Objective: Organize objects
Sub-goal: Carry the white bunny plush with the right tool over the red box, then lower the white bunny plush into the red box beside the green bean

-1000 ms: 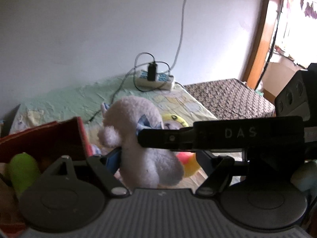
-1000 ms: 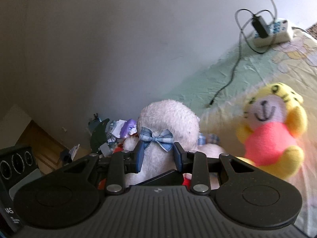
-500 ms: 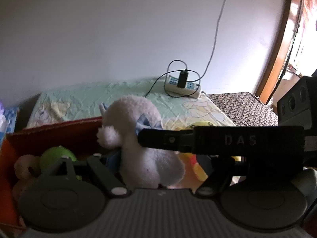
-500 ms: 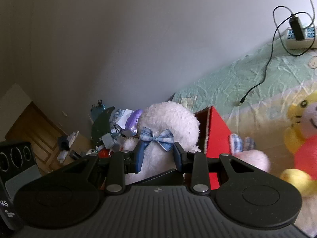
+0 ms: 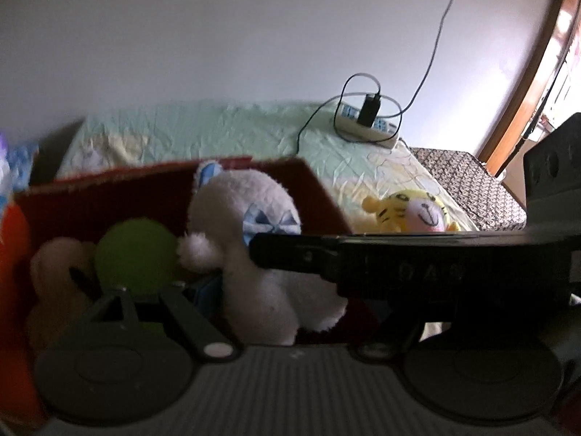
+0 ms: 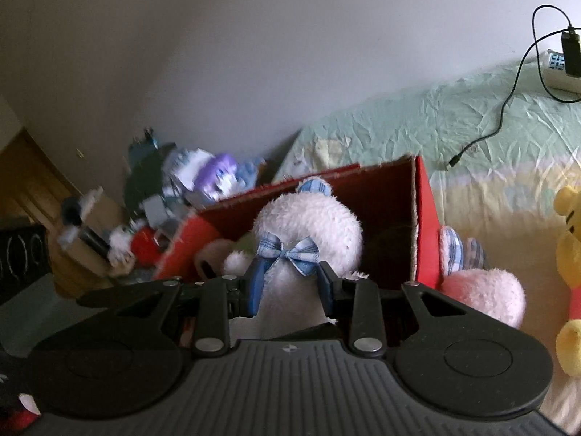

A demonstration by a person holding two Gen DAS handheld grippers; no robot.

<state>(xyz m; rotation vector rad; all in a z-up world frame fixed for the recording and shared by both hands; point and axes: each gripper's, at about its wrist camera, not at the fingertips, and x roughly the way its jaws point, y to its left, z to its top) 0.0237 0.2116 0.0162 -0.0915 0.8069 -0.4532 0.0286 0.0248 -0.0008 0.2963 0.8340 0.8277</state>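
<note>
Both grippers [image 6: 288, 285] clamp a fluffy white plush with blue plaid bow [image 6: 308, 225] over the red cardboard box [image 6: 421, 218] holding a green ball [image 5: 136, 252]; yellow tiger plush [image 5: 410, 210] at 3 o'clock waits unsorted

A lived-in bedroom at home: a bed [image 5: 225, 134] with a crinkled pastel sheet runs along a plain white wall [image 5: 254, 36]. A power strip [image 5: 366, 127] lies on it (charger plugged in), plush toys [image 5: 417, 212] sit about, and a wooden door frame [image 5: 530, 83] stands alongside.
</note>
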